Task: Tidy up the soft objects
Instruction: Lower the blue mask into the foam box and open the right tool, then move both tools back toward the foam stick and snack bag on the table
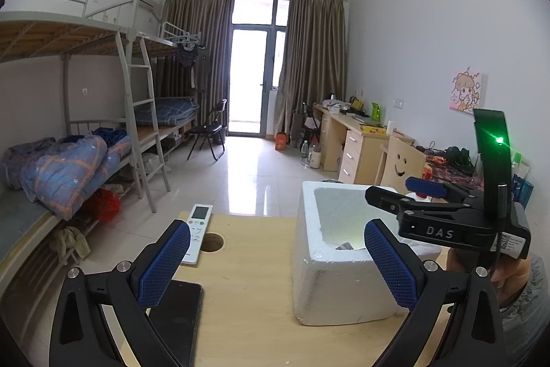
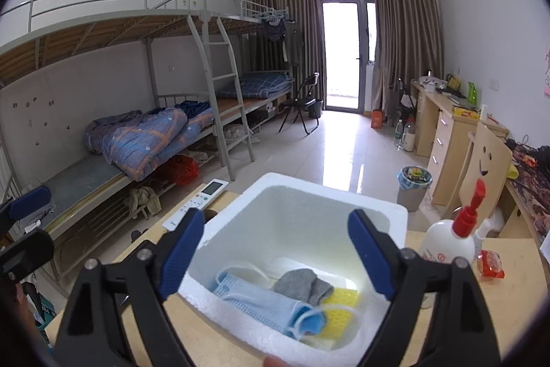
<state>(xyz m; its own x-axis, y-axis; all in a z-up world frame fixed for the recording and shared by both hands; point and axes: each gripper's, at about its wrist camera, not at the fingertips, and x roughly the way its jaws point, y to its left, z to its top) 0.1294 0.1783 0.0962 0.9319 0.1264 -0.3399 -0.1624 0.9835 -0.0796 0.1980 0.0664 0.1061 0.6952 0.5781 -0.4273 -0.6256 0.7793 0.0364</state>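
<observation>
A: The right hand-held gripper (image 2: 276,250) hangs spread and empty over the foam box (image 2: 395,215), near the bench's (image 1: 254,281) right edge. Inside lie a blue mask (image 2: 261,300), grey sock (image 2: 302,284) and yellow sponge (image 2: 340,301).

B: And the left hand-held gripper (image 1: 275,260)?

A: Spread too, holding nothing. No soft object shows outside the box; I'd lift clear without snagging the mask's loops.
</observation>
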